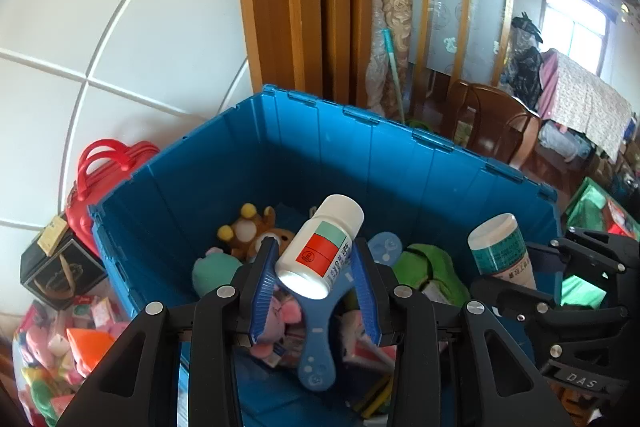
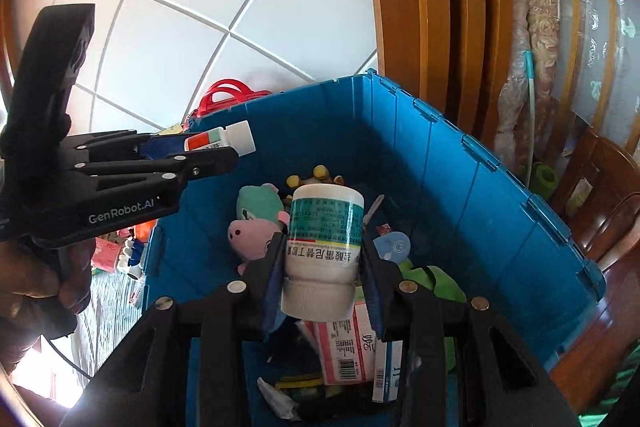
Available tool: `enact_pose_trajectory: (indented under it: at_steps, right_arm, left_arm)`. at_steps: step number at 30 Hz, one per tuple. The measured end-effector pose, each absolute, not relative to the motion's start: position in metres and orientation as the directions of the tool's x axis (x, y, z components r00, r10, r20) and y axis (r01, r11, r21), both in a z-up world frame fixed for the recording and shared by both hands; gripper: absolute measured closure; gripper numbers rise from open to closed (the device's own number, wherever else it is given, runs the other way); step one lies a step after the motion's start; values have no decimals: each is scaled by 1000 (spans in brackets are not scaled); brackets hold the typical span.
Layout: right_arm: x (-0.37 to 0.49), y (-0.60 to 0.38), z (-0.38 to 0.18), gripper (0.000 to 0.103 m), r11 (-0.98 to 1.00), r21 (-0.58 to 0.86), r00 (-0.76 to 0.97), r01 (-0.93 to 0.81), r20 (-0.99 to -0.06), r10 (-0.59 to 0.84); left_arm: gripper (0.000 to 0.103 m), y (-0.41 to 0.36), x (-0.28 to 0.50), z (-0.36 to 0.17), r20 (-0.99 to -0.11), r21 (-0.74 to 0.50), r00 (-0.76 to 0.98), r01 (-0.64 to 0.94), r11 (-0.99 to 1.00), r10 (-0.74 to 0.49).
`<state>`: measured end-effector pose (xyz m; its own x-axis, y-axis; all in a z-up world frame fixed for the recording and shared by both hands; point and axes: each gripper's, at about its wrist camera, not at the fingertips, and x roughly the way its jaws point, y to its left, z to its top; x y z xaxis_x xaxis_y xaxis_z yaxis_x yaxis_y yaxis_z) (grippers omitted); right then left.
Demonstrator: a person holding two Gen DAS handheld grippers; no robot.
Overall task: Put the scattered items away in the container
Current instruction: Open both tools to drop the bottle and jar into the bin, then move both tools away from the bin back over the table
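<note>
A white pill bottle with a red and green label (image 1: 320,247) lies tilted between the blue pads of my left gripper (image 1: 316,247), which is shut on it. My right gripper (image 2: 322,243) is shut on a white bottle with a teal label (image 2: 324,227), its cap end toward the camera. Both bottles hang over the open blue crate (image 1: 360,115), which holds plush toys (image 1: 248,231), a blue plastic toy (image 1: 316,347), a green cloth and medicine boxes (image 2: 348,343). The left gripper (image 2: 216,147) and its bottle (image 2: 224,141) show at the crate's left rim (image 2: 480,147).
A red basket (image 1: 108,163), a black box (image 1: 56,267) and a clear bag of toys (image 1: 52,359) sit left of the crate against a white tiled wall. A wooden door frame (image 1: 296,7) rises behind it, and a wooden chair (image 1: 492,123) stands to the right. A hand (image 2: 40,287) grips the left tool.
</note>
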<state>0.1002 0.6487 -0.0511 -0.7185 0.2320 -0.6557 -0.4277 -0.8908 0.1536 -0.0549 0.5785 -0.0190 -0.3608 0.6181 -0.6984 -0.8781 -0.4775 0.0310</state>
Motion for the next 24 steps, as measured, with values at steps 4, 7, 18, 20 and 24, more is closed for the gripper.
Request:
enact_pose_trajectory:
  at_steps: [4,7,18,20,24]
  right_arm:
    - [102,651,-52,68,-885,152,-712,-440,-660,241]
    - [101,652,-52,68,-884,151,-711,-442,-661,242]
    - [101,664,-47,32,-860,149,-712,-488,-637,295]
    - [102,664,-46,27,-861,142,-713,-489,-634,300]
    - [102,664,-47,27,-863,141,-711,-484,-639,295]
  left_arm:
    - [67,585,-55,-20,-700,26,-351,-883,-469,622]
    - [67,587,-55,-20,-699,25,-348,-885,-465,625]
    - [11,585,-68,-14,-682,-4,-374,-858,-514,629]
    - [10,585,-70,-15,-690,-7,-366,-860,-511,625]
    - [10,583,-70,-17,-691,-6,-368,-858,-514,622]
